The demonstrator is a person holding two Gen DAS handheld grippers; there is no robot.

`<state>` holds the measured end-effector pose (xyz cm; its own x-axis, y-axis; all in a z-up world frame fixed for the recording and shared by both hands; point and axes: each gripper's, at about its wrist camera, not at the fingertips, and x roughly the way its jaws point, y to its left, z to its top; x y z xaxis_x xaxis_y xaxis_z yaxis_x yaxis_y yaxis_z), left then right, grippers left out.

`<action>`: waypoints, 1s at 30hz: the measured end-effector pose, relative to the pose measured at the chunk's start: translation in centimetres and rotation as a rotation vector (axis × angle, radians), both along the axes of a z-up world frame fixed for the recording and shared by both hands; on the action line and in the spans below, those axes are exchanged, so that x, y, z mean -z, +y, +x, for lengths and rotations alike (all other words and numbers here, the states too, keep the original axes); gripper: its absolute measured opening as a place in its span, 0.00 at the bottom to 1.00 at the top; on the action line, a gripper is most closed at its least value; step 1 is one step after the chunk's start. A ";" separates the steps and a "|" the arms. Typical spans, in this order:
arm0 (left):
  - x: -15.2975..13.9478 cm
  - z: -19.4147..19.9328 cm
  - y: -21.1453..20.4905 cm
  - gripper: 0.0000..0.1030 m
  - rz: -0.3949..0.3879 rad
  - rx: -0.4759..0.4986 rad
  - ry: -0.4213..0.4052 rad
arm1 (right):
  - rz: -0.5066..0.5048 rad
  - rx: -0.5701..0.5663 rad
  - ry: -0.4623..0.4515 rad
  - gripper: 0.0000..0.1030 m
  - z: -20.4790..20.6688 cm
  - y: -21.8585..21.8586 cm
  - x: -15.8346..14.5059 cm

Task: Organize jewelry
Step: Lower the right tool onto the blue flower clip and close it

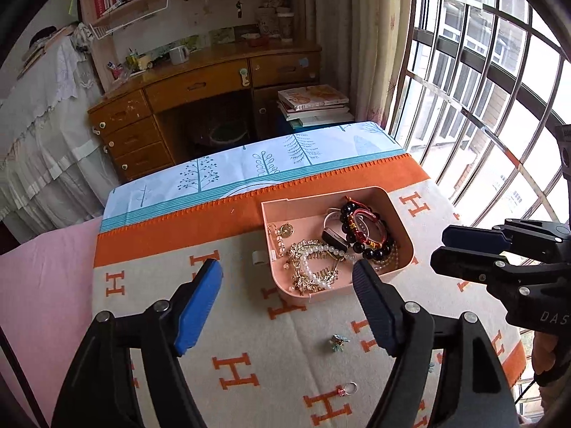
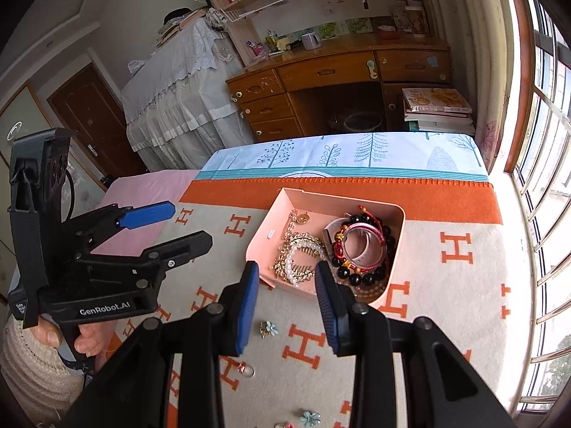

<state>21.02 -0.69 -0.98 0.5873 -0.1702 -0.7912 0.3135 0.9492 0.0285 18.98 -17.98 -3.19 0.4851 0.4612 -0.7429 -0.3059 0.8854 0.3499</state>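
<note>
- The shallow pink plastic tray (image 1: pixel 401 221) sits on the cream blanket with orange H letters (image 1: pixel 235 374), which covers what looks like a bed, not a counter.
- Most of the jewelry is already in the tray: a black bead bracelet with red cord (image 1: pixel 360 228), a white pearl strand (image 1: pixel 321 260) lying over a gold filigree piece (image 1: pixel 310 278), and a small gold round pendant (image 1: pixel 286 229) near the far left corner.
- 3 or so small pieces are not yet gathered and lie on the blanket nearer the camera than the tray: a small teal flower-shaped brooch (image 1: pixel 337 342), a silver ring with a pink stone (image 1: pixel 348 388), and a second teal flower piece (image 2: pixel 309 418) at the bottom edge of the right wrist view.
- The left tool (image 1: pixel 287 278) hangs above the blanket at the near left rim of the tray, fingers wide apart and holding nothing.
- The right tool (image 2: pixel 287 280) hovers over the near edge of the tray, also spread and empty.
- Judged from this, the step in hand is collecting the last loose pieces; the task looks largely done.
- The next move likely calls for drawing 1 tool back toward the near flower brooch, lowering the tips onto the soft blanket, and pinching a very small, flat thing without snagging the fabric.
</note>
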 end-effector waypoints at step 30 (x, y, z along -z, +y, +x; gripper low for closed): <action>7.0 -6.8 3.1 0.83 -0.072 -0.035 0.137 | -0.075 0.035 -0.086 0.32 -11.4 -2.0 3.4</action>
